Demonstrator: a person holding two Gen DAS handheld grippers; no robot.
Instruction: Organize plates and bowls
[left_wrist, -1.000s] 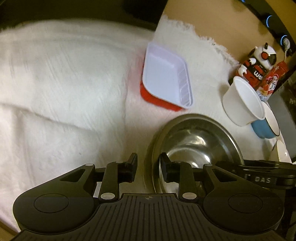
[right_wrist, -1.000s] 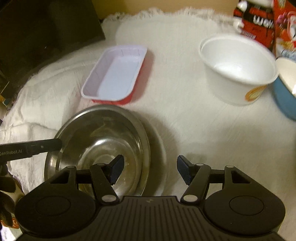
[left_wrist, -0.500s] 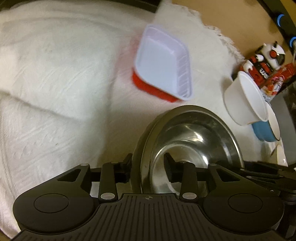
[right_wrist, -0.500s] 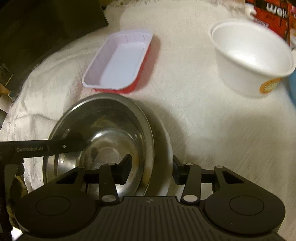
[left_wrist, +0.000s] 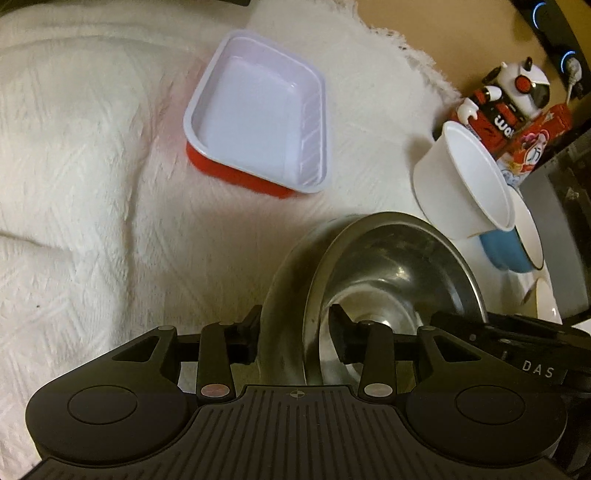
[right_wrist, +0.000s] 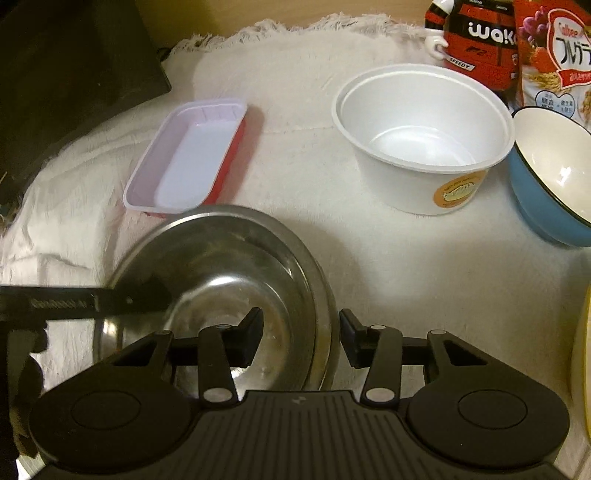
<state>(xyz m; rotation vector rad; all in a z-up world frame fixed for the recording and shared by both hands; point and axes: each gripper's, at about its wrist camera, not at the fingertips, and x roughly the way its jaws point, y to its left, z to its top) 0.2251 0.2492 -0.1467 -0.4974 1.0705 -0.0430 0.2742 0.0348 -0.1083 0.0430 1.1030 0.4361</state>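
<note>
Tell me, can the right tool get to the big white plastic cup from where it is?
Probably yes. The right tool sits astride the rim of the shiny steel bowl, so it must let go of that first. Beyond it, only bare white cloth lies before the white plastic cup.

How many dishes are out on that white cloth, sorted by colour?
Silver metal bowl: 1
White plastic bowl: 1
Blue bowl with a cream inside: 1
Red tray with a white inside: 1
Total: 4 dishes in clear view. A pale rim at the right edge of each view is too cut off to count.
</note>
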